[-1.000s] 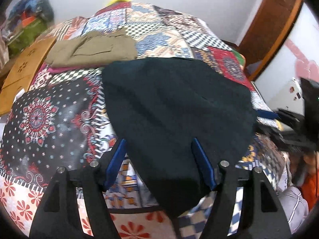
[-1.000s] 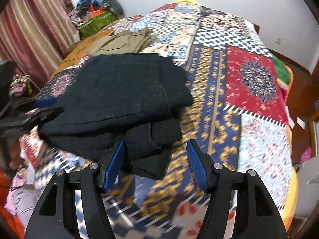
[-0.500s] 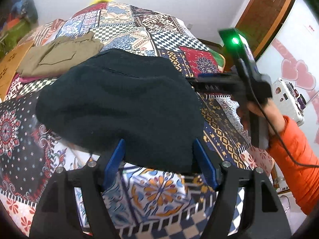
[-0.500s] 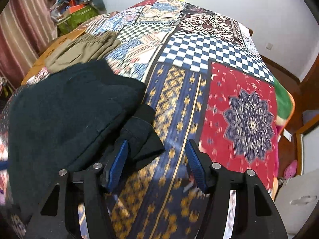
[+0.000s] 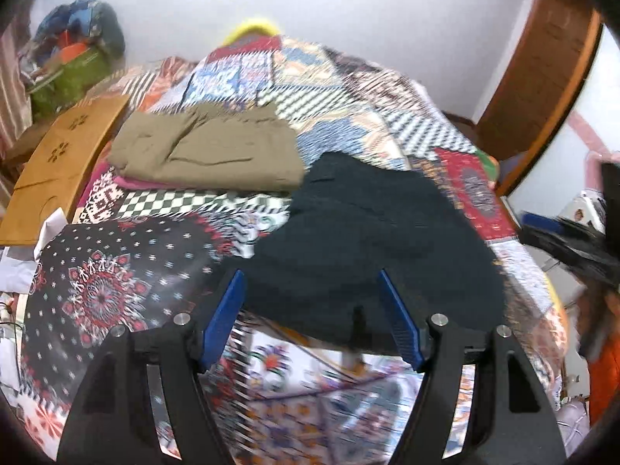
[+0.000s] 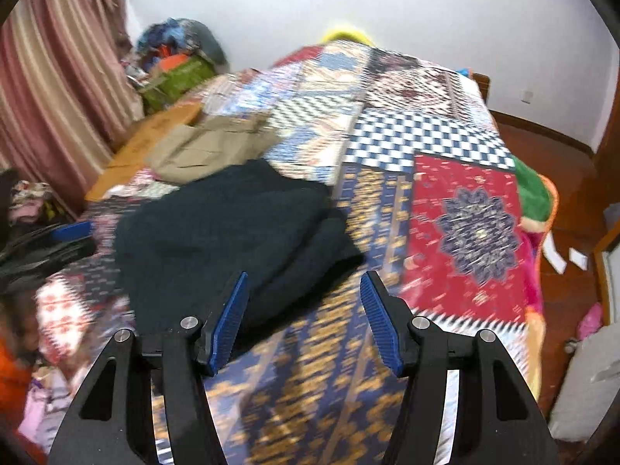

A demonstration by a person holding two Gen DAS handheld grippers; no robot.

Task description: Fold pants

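Dark pants (image 5: 372, 240) are lying folded on the patchwork quilt (image 5: 116, 283), beside khaki pants (image 5: 209, 151). Left gripper (image 5: 314, 317) and right gripper (image 6: 304, 321) are hovering with jaws released, grasping nothing.

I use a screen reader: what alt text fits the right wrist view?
Folded dark pants lie on a patchwork bedspread, just ahead of the open right gripper, whose blue fingers hold nothing. Folded khaki pants lie farther back, near striped curtains.
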